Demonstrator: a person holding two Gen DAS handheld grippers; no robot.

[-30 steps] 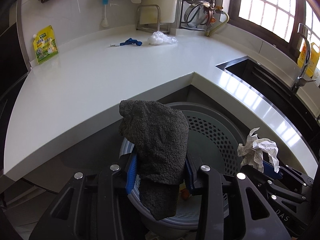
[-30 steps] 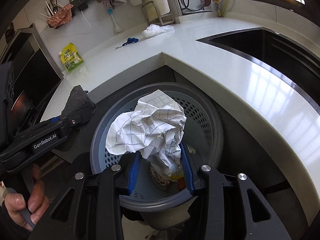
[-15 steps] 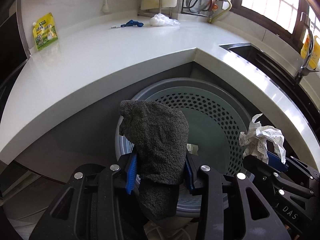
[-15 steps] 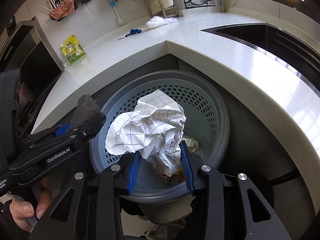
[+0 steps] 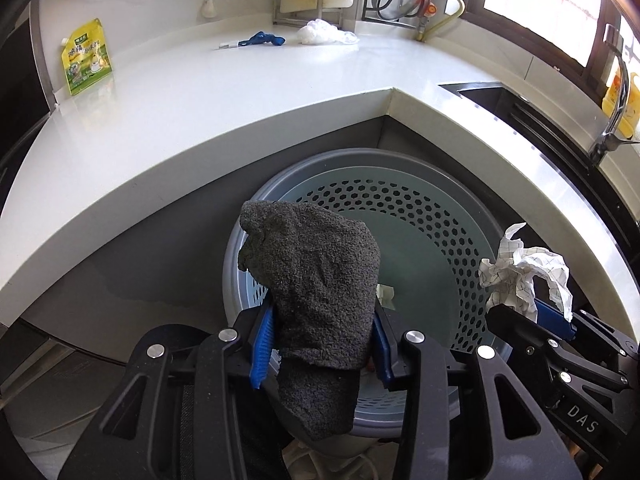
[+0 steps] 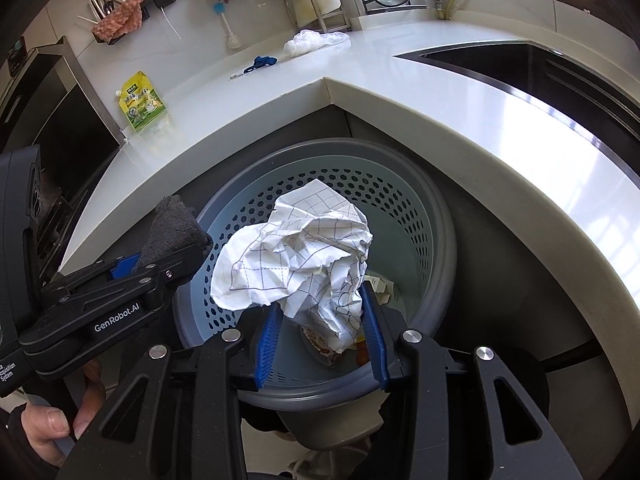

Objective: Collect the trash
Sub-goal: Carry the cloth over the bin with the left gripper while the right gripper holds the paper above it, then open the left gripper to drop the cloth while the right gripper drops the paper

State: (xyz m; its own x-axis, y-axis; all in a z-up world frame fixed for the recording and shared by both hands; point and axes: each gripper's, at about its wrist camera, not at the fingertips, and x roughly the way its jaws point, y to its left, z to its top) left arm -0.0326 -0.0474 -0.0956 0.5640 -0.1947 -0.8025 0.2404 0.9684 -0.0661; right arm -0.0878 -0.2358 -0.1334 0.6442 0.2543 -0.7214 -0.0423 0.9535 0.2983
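Left gripper [image 5: 320, 344] pinches a grey cloth [image 5: 316, 292], right gripper [image 6: 320, 320] pinches crumpled paper [image 6: 296, 256], both above a perforated bin [image 6: 420, 216]

Two black hand-held grippers with blue finger pads are in view, the left hand-held gripper [image 5: 320, 344] clamping one dark grey fuzzy cloth [image 5: 316, 280] and the right hand-held gripper [image 6: 322, 328] clamping one crumpled white grid-printed paper [image 6: 296, 256], both over one round grey perforated plastic bin [image 6: 424, 208]. On the far part of the white counter [image 5: 240, 92] lie three things: one yellow-green printed pouch [image 5: 86, 58] at the left, one blue strap-like item [image 5: 262, 38], and one bunched clear-white plastic bag [image 5: 324, 34] further right.
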